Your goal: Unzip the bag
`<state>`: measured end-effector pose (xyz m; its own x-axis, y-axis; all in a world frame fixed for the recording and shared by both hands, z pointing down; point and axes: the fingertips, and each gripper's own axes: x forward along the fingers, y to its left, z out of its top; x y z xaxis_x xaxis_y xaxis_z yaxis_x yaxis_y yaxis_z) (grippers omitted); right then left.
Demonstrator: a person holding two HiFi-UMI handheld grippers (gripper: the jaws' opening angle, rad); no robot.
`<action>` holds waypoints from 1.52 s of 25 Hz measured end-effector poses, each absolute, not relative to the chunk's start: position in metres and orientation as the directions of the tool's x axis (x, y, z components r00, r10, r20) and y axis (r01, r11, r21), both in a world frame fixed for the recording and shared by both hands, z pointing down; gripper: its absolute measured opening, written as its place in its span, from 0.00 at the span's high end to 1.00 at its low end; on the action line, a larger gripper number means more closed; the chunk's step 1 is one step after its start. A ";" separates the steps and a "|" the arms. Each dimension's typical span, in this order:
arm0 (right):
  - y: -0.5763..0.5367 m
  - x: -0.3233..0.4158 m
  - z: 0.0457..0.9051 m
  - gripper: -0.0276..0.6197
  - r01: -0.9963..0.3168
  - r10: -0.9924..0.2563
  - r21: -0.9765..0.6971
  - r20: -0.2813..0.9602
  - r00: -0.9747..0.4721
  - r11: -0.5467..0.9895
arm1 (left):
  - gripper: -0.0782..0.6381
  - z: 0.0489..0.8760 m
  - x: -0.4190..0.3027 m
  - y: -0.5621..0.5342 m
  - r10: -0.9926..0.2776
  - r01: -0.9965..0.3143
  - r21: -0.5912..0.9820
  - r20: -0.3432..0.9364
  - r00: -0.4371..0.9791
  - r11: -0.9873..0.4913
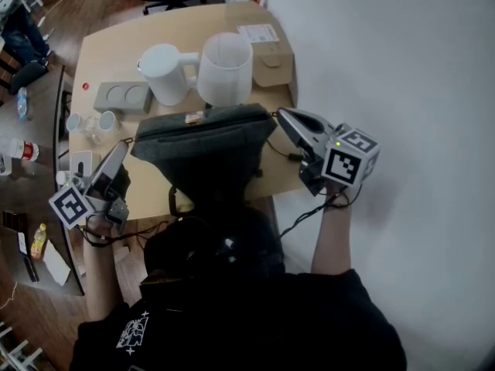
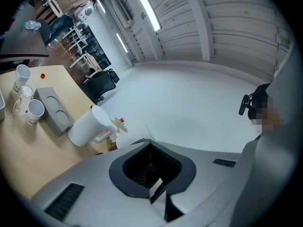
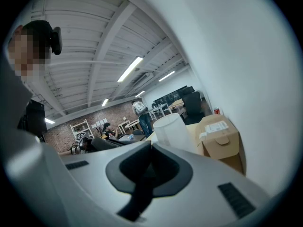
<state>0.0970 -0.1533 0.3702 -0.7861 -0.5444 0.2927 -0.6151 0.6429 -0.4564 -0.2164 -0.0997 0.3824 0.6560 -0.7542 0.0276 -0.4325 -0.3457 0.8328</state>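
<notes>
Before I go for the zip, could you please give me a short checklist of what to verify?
1. Left tongs empty: ok, shut on nothing.
2. Right tongs empty: ok, shut on nothing.
3. Bag on the table, between the tongs: ok.
4. Zip pull located: cannot tell, too small to see.
5. Space behind the bag: not ok, white jug and white bin stand close.

On the table (image 1: 124,41) stand a white jug (image 1: 165,73), bucket (image 1: 226,66), cardboard box (image 1: 270,62), grey tray (image 1: 122,97).
</notes>
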 end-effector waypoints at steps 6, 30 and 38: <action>-0.154 0.098 0.371 0.94 -0.626 -0.546 -0.445 0.309 -0.779 0.641 | 0.89 0.385 -0.220 -0.100 -0.758 -0.434 0.834 0.030 0.652 -0.340; -0.162 0.113 0.395 0.94 -0.637 -0.556 -0.501 0.323 -0.766 0.587 | 0.89 0.399 -0.223 -0.099 -0.755 -0.411 0.854 0.034 0.655 -0.319; -0.163 0.116 0.404 0.94 -0.635 -0.550 -0.520 0.333 -0.766 0.571 | 0.89 0.407 -0.226 -0.098 -0.758 -0.394 0.869 0.035 0.651 -0.298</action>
